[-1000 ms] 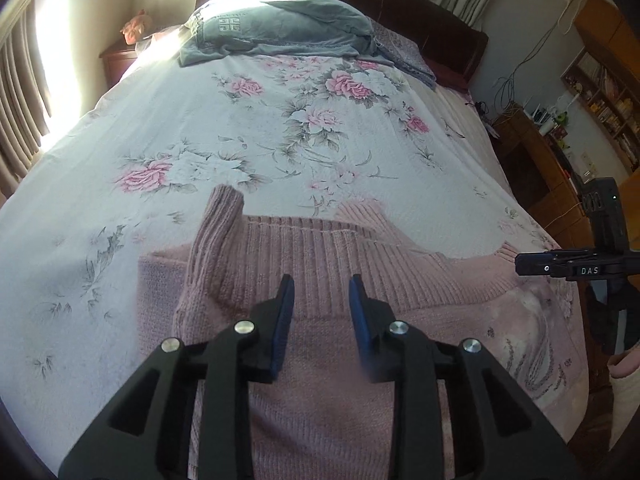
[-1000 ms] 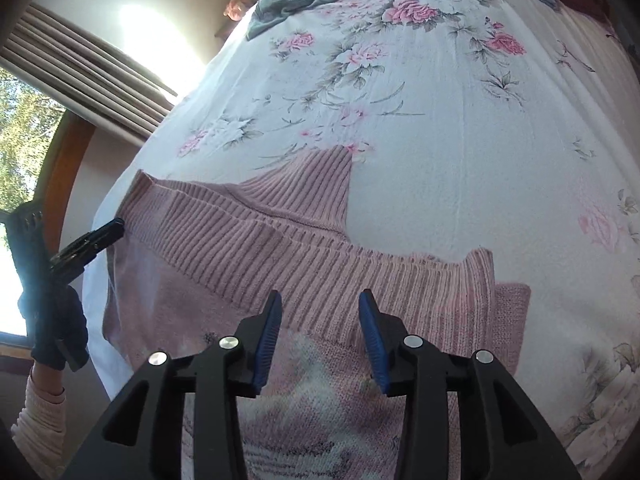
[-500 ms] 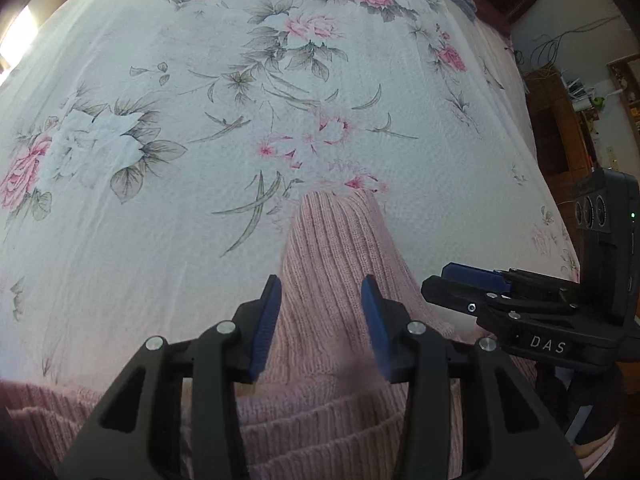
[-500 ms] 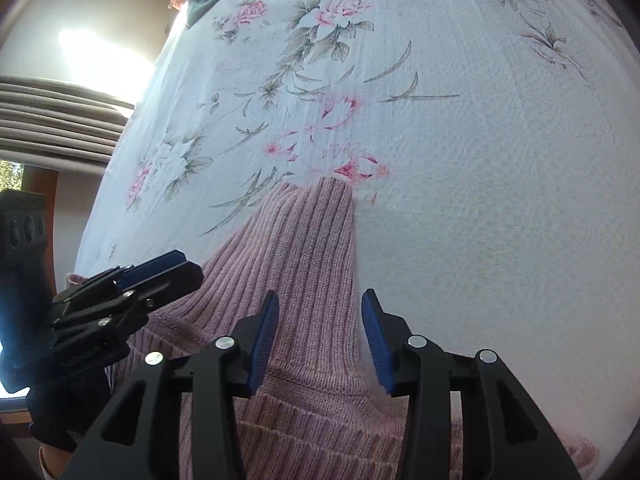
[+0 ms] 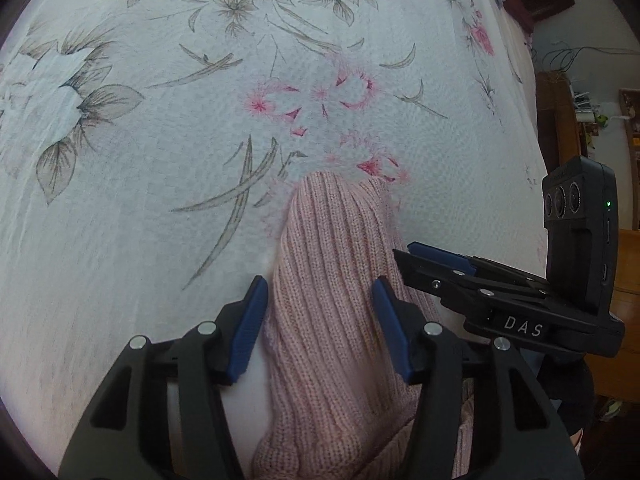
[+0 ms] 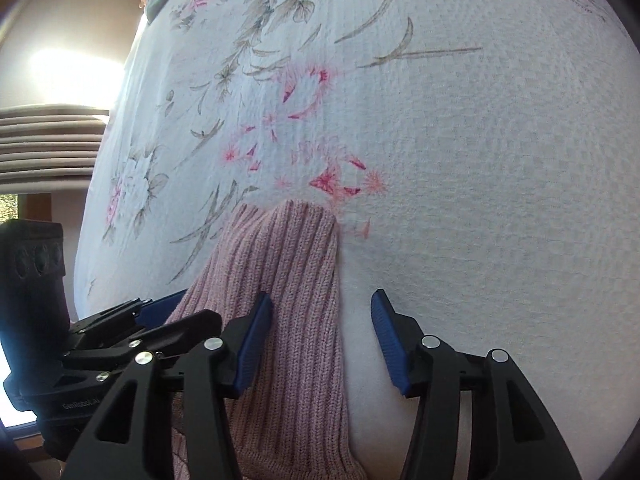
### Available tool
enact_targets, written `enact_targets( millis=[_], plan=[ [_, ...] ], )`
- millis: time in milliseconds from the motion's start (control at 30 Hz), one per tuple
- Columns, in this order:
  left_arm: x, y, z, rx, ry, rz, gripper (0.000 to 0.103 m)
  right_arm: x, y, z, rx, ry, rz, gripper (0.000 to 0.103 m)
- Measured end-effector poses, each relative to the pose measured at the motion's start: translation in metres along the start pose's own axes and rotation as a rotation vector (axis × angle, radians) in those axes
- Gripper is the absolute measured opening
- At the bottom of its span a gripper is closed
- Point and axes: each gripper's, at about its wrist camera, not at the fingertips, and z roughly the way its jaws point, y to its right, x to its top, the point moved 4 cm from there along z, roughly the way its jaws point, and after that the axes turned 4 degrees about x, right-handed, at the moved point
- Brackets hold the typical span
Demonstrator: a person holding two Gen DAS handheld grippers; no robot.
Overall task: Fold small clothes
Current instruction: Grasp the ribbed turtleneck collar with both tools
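Left gripper (image 5: 318,312) gaping wide, straddling pink ribbed sleeve (image 5: 332,280); right gripper (image 6: 320,328) likewise spread wide, gripping nothing, hanging over sleeve's right edge. Sleeve lying flat on floral bedsheet (image 5: 160,160), cuff pointing away from both grippers.

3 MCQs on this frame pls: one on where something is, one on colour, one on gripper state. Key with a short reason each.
1. Where does the sleeve lie for the left gripper?
A. Between its fingers
B. Far to its left
C. Out of view

2. What colour is the sleeve?
A. Grey
B. Pink
C. Green

3. How is the right gripper set?
A. Shut on the sleeve
B. Shut on the bedsheet
C. Open

Key: 1 A, the ribbed knit runs up through the gap between the blue pads. 2 B, the knit is pale pink in both views. 3 C, the jaws stand apart, the sleeve's edge and bare sheet between them.
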Motion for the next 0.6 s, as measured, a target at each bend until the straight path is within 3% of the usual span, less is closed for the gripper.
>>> enact_targets(
  millis=[133, 167, 200, 300, 467, 600],
  plan=[
    [0.003, -0.001, 0.004, -0.050, 0.020, -0.005, 0.028, 0.001, -0.003, 0.002, 0.070, 0.010, 0.006, 0.030],
    [0.003, -0.001, 0.004, -0.070, 0.031, -0.004, 0.016, 0.001, -0.005, 0.001, 0.073, 0.017, -0.004, 0.024],
    [0.003, -0.001, 0.002, -0.086, 0.049, 0.001, 0.010, 0.001, -0.009, -0.001, 0.077, 0.031, -0.014, 0.016],
    [0.000, 0.002, -0.012, -0.157, 0.137, 0.037, 0.010, 0.000, -0.020, -0.012, 0.099, 0.102, -0.049, 0.009],
    [-0.011, 0.010, -0.060, -0.320, 0.319, 0.086, 0.009, -0.006, -0.035, -0.059, 0.245, 0.228, -0.076, 0.008],
    [-0.028, 0.036, -0.098, -0.379, 0.432, 0.192, 0.010, -0.025, -0.053, -0.103, 0.300, 0.302, -0.167, 0.008]
  ],
)
